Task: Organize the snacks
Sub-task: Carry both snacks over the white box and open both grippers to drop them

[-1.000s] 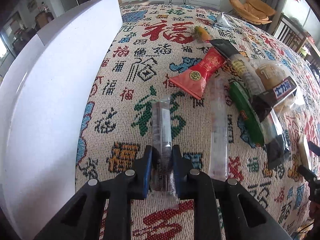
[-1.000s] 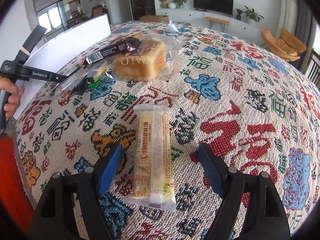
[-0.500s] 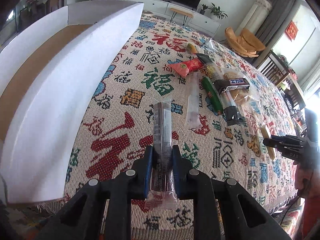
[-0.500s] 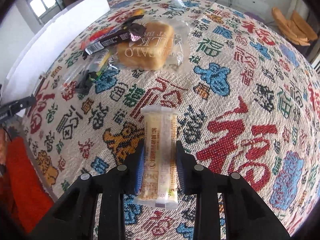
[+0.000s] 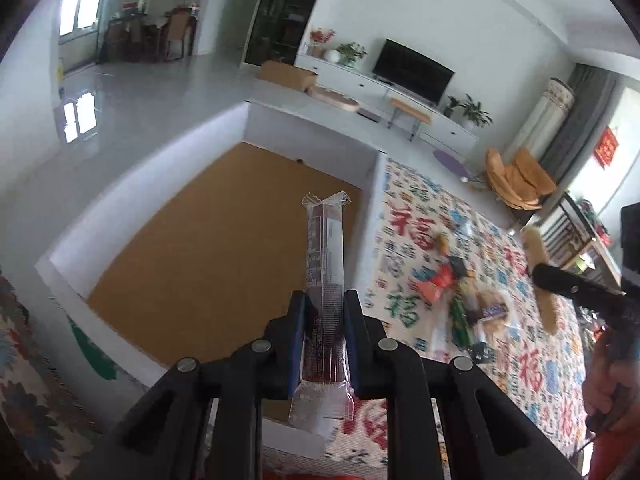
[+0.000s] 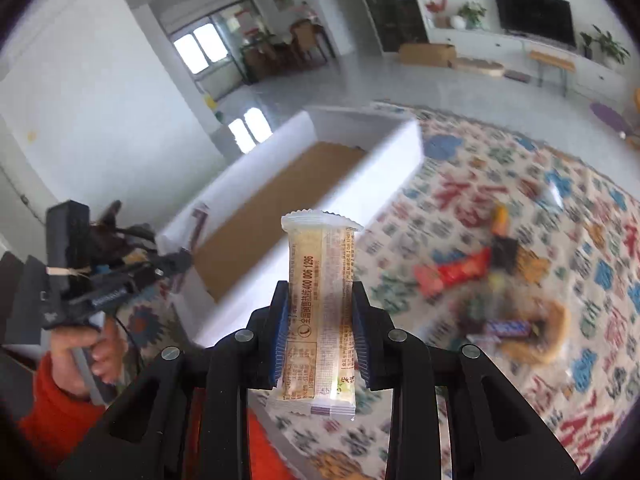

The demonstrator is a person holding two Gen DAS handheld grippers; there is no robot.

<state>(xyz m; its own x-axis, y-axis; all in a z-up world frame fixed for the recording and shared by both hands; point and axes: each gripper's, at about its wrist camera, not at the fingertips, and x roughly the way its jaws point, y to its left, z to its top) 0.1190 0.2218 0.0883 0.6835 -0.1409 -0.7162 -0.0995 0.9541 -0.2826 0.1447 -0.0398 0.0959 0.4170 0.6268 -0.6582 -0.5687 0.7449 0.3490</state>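
Observation:
My left gripper (image 5: pixel 325 312) is shut on a dark brown snack stick in a clear wrapper (image 5: pixel 325 264) and holds it in the air over the near corner of a white box with a brown floor (image 5: pixel 224 248). My right gripper (image 6: pixel 320 312) is shut on a pale yellow wafer bar (image 6: pixel 322 288), lifted above the patterned tablecloth (image 6: pixel 580 208). The white box (image 6: pixel 280 200) lies ahead and left of it. The left gripper (image 6: pixel 176 262) also shows in the right wrist view at the box's near end, and the right gripper's handle (image 5: pixel 576 286) in the left wrist view.
A heap of snacks stays on the cloth: a red packet (image 5: pixel 438 284), a green stick (image 5: pixel 460 320), a bread bag (image 6: pixel 552 332), a chocolate bar (image 6: pixel 506 326). The box walls stand taller than its floor. The table edge runs below both grippers.
Both grippers have risen from the cloth with their snacks. The left one has swung over the white box. The right one shut on the wafer bar and lifted it toward the box.

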